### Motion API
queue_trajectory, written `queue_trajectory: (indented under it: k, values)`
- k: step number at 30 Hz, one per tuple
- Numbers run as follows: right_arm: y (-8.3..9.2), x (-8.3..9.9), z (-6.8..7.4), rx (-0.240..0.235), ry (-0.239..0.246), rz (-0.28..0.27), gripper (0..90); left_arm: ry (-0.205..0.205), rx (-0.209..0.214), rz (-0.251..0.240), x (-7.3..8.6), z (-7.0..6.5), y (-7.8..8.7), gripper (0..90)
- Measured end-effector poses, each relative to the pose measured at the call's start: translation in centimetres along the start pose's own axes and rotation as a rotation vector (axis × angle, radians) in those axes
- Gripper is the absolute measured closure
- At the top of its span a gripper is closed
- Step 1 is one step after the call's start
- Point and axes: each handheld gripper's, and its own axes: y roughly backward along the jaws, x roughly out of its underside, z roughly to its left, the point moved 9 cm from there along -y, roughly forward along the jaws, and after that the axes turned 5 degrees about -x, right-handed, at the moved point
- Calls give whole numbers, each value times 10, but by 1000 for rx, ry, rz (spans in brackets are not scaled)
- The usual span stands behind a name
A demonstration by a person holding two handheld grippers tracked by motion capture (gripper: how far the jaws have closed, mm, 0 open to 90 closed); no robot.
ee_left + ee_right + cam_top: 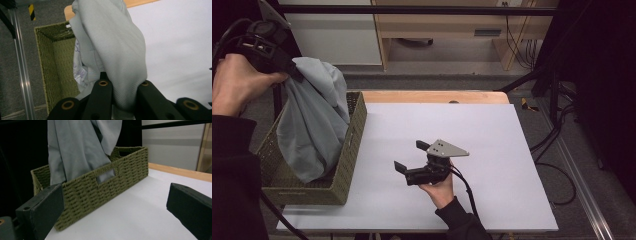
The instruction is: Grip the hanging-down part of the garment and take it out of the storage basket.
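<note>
Pale grey cloth (pixel 314 120) hangs from the left claw (pixel 292 70), which is raised above the far left end of the worktop (pixel 492 130) and clamped tight on a bunch of the fabric; in the left gripper view the jaws pinch the fold between them. The cloth's lower part drapes down into the olive woven basket (pixel 352 145) standing on the worktop's left edge. The right claw (pixel 409 157) rests low on the white worktop near its middle, jaws spread wide with nothing between them, pointing toward the basket's long side.
</note>
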Motion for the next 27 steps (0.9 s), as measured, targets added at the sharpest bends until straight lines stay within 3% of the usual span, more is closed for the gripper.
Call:
queue_trajectory:
  k: [5,12,27]
  values:
    - [-24,-13,-3,-8,-4,-23,26,-10,6,1,0,-1,-1,868]
    - [-47,-20,-4,-15,16,-14,26,-5,9,3,2,1,-1,868]
    - [-106,-31,12,-96,35,-16,35,-16,5,15,2,0,-5,868]
